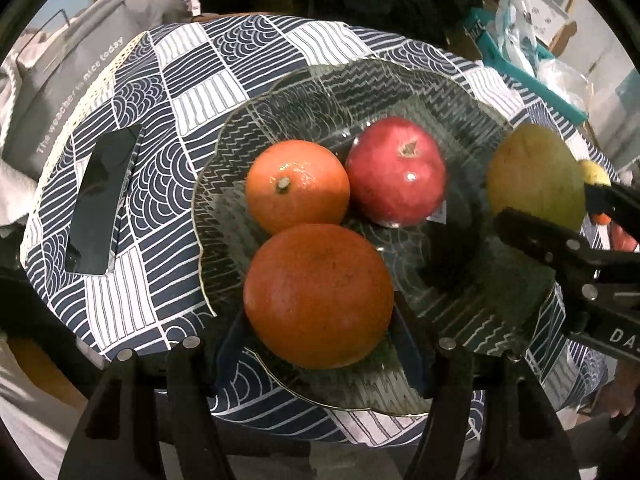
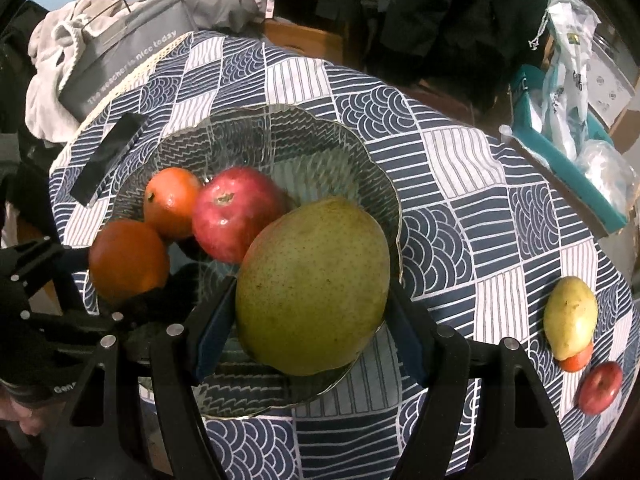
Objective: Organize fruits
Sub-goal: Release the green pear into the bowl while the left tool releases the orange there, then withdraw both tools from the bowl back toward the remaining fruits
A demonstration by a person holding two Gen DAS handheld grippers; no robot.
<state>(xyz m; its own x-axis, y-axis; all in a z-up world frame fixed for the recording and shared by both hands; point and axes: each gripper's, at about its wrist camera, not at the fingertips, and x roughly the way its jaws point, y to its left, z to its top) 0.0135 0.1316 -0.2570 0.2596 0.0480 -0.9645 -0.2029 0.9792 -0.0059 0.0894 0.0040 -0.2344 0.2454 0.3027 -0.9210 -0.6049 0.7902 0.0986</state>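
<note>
The bench (image 2: 472, 200) bears a glass bowl (image 2: 320, 136). Right gripper (image 2: 310, 320) pinches a mango (image 2: 316, 284) over the bowl's 5 o'clock rim. Left gripper (image 1: 316, 344) pinches a big orange (image 1: 318, 294) at the bowl's 7 o'clock. Pomegranate (image 1: 396, 172) and small orange (image 1: 298, 190) sit mid-bowl, touching. A pear (image 2: 570, 322) lies at the bench's 4 o'clock.

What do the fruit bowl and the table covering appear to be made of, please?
The bowl looks like clear ribbed glass with a thin gold rim: the pattern underneath shows through it. The tablecloth looks like matte woven fabric, navy and white printed, draping over the edge.
</note>
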